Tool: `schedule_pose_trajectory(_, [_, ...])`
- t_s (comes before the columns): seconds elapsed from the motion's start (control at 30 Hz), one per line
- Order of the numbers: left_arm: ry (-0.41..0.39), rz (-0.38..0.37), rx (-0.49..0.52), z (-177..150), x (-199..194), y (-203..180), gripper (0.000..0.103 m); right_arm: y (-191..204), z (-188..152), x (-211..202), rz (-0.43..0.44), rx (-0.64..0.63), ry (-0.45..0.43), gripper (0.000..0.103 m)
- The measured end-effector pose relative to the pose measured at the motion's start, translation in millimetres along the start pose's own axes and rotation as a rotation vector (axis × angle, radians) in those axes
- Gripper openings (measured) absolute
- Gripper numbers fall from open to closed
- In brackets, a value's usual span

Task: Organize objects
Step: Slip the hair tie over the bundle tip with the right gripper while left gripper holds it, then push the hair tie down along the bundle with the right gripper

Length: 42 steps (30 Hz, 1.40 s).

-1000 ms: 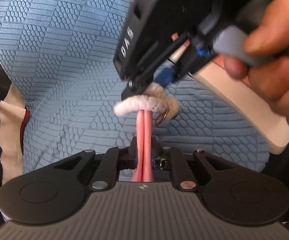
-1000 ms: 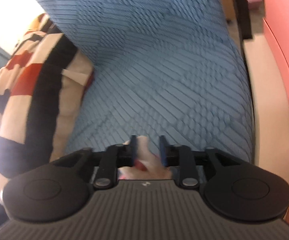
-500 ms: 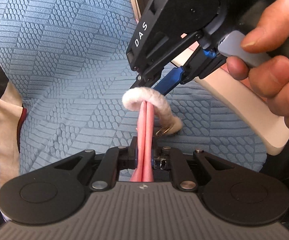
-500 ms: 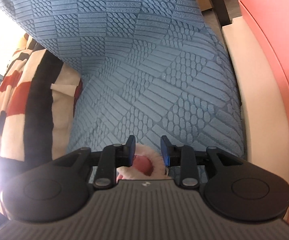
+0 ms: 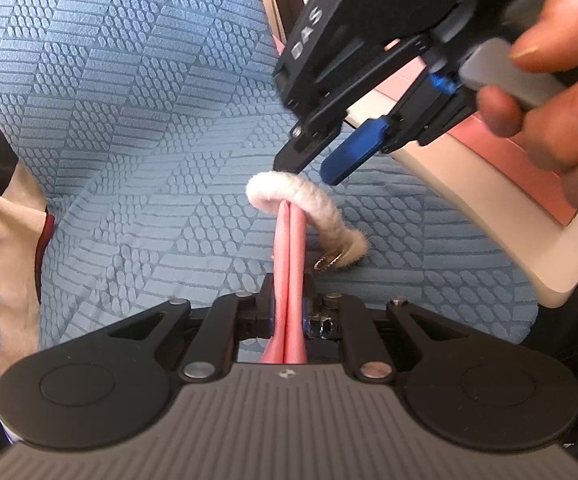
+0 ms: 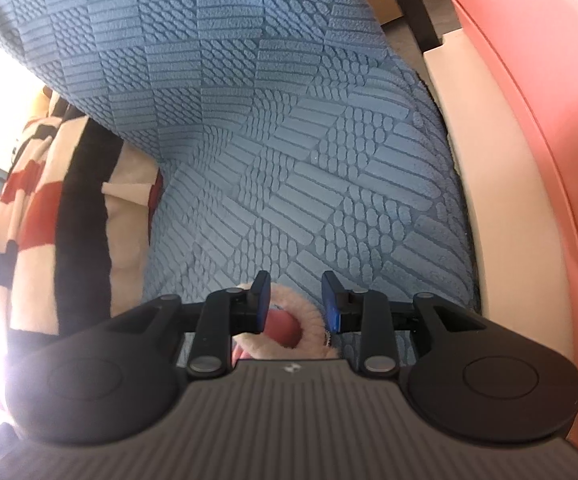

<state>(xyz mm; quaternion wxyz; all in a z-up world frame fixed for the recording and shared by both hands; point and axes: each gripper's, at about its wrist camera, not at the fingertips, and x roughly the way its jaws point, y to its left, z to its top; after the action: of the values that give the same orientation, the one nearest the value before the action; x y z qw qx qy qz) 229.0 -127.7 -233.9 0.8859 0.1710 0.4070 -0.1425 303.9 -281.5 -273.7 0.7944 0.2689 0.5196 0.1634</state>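
Observation:
My left gripper (image 5: 288, 304) is shut on a flat pink item (image 5: 289, 248) that stands up between its fingers. A fluffy whitish strap (image 5: 289, 188) loops over the item's top and runs down to a gold ring (image 5: 327, 261) at the right. My right gripper (image 5: 313, 166), held by a person's hand (image 5: 549, 112), hovers just above the strap with its jaws open; its black fingertip brushes the fluff. From the right wrist, the strap (image 6: 309, 312) and the pink item (image 6: 283, 326) lie low between the open jaws of the right gripper (image 6: 295, 300), unpressed.
A blue textured cushion (image 5: 129, 120) fills the background under both grippers. A cream, red and black blanket (image 6: 49, 208) lies at the left. A cream and pink piece of furniture (image 6: 529, 160) borders the cushion on the right.
The right gripper has drawn up and to the right off the fluffy strap and rolled a little. The strap now hangs free over the pink item. The left gripper has stayed put.

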Motion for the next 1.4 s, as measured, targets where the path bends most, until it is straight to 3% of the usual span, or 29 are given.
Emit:
schedule_pose_trajectory(0.33, [0.013, 0.015, 0.022, -1, 3, -6, 0.013, -2, -2, -14, 0.028, 0.034, -0.045, 0.028])
schedule_pose_trajectory(0.47, [0.011, 0.022, 0.035, -2, 3, -8, 0.013, -4, -4, -11, 0.080, 0.073, -0.014, 0.028])
schedule_pose_trajectory(0.6, [0.004, 0.038, 0.065, -3, 2, -13, 0.013, 0, -8, 1, 0.071, 0.064, 0.029, 0.028])
schedule_pose_trajectory(0.73, [-0.002, 0.082, 0.095, -3, 1, -19, 0.012, -7, -7, 8, 0.071, 0.116, 0.054, 0.023])
schedule_pose_trajectory(0.83, [-0.041, 0.162, 0.170, -4, -4, -28, 0.012, -12, -8, 1, 0.111, 0.172, 0.046, 0.019])
schedule_pose_trajectory(1.03, [-0.117, 0.258, 0.289, -7, -14, -41, 0.011, -5, -3, -14, 0.159, 0.151, 0.017, 0.019])
schedule_pose_trajectory(1.4, [-0.161, 0.327, 0.405, -14, -16, -54, 0.010, -6, 6, 3, 0.164, 0.176, 0.061, 0.019])
